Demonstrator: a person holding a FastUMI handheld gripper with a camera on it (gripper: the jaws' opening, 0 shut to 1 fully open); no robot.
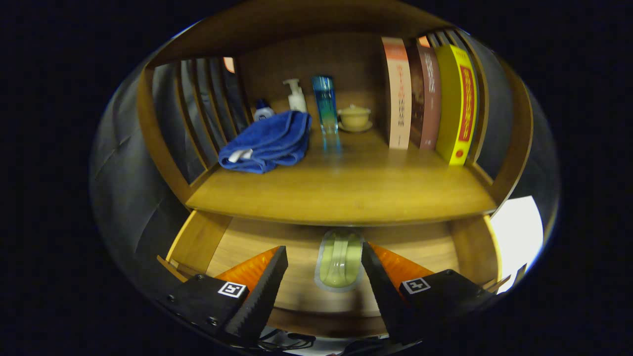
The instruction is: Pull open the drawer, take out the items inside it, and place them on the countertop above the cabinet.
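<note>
Green packet [340, 259] in drawer [247, 242] — between parted jaws

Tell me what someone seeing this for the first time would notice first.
Probably the green packet lying in the open drawer, just ahead of the open gripper and in line with the gap between its fingers. Next, on the countertop above, the folded blue towel on one side and the bright yellow book standing on the other, with a tall blue bottle between them.
</note>
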